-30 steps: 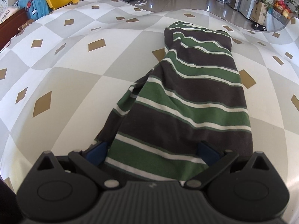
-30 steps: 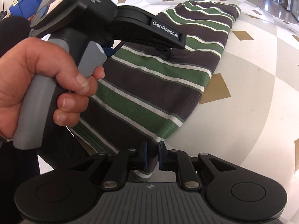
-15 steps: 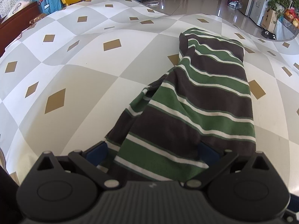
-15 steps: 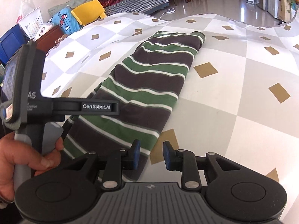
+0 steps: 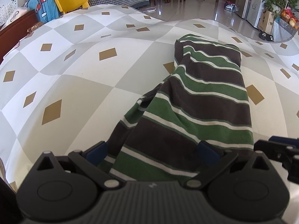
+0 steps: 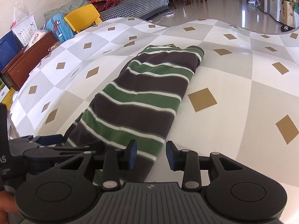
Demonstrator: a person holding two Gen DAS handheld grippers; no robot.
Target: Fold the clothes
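— What's on the desk (image 5: 78, 85)?
— A shirt (image 5: 201, 100) folded into a long narrow strip, soft knit, with broad brown and green bands parted by thin white lines. It runs from the lower centre of the left wrist view up toward the upper right, ending in a rounded fold. The cloth under it is smooth, checked in white and grey with small tan diamonds.

— And the left gripper (image 5: 151, 150)?
— Its jaws stand wide apart, one blue pad at each side of the shirt's near end, which lies bunched and creased between them. Whether the pads touch the cloth, I cannot tell.

— The right gripper (image 6: 151, 155)?
— Its jaws have just been opening and now stand partly apart. The shirt's near corner lies under the left pad and the gap, but the pads press on nothing. In the right wrist view the shirt stretches from lower centre up to the middle.

— Anything else?
— A yellow plastic chair (image 6: 82, 17) beyond the desk at upper left, and glossy floor tiles (image 6: 214, 9) at the top.
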